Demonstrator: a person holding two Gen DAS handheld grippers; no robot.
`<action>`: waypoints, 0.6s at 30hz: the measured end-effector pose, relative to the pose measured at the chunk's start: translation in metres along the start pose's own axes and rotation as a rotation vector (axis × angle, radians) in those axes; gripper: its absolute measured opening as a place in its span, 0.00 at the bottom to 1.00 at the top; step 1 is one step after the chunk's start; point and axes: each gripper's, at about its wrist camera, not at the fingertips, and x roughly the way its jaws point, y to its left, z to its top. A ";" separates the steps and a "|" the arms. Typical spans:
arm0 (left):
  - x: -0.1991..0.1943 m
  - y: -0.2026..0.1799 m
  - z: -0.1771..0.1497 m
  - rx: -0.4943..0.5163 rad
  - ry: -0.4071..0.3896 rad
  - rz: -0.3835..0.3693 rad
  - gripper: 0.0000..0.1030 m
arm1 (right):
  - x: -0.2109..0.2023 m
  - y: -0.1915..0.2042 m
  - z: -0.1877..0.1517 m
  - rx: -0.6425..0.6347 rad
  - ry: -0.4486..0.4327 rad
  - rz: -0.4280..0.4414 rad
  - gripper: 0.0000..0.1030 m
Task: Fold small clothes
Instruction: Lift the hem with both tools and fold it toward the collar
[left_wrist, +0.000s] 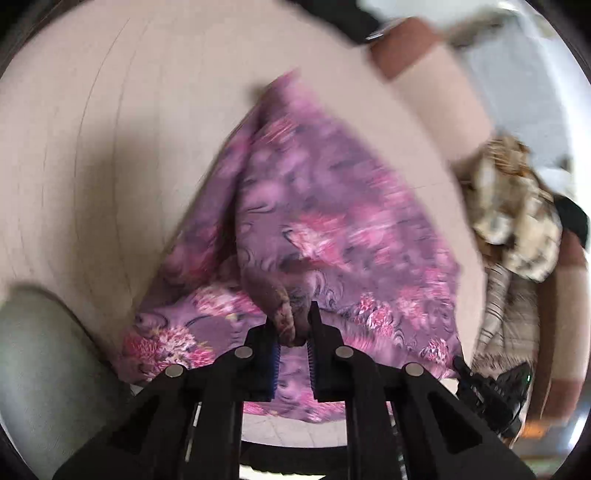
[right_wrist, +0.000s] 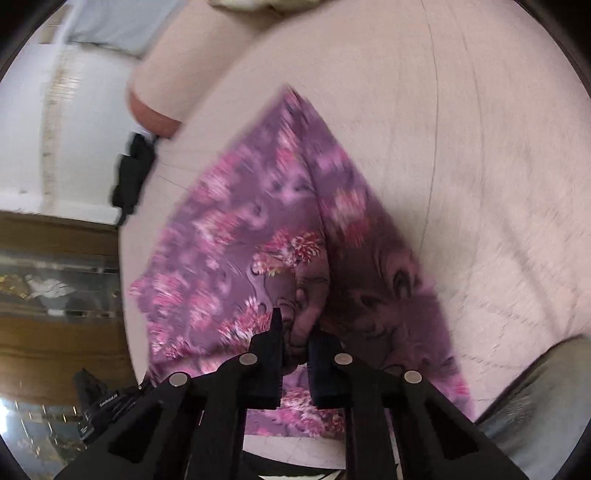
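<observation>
A purple cloth with a pink flower print (left_wrist: 314, 221) hangs stretched over a pale pink sofa seat (left_wrist: 110, 147). My left gripper (left_wrist: 293, 328) is shut on a bunched edge of the cloth. My right gripper (right_wrist: 297, 332) is shut on another bunched edge of the same cloth (right_wrist: 258, 240). The cloth runs away from both grippers to a far corner and is blurred by motion. The other gripper's black body shows at the lower right of the left wrist view (left_wrist: 495, 391) and the lower left of the right wrist view (right_wrist: 103, 402).
A heap of beige and brown patterned clothes (left_wrist: 513, 210) lies on the sofa's right side. A grey-green cushion (left_wrist: 48, 369) sits at the near left; it also shows in the right wrist view (right_wrist: 535, 413). A sofa armrest (right_wrist: 166, 77) and a wooden glass-topped table (right_wrist: 55, 277) are to the left.
</observation>
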 end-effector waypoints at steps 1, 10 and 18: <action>-0.012 -0.005 -0.003 0.041 -0.028 -0.019 0.11 | -0.019 0.007 0.000 -0.046 -0.031 0.011 0.10; 0.029 0.022 -0.032 0.108 0.072 0.119 0.13 | -0.017 -0.021 -0.033 -0.142 -0.018 -0.149 0.01; 0.016 0.034 -0.035 0.041 0.052 0.075 0.37 | -0.014 -0.014 -0.054 -0.123 -0.026 -0.026 0.68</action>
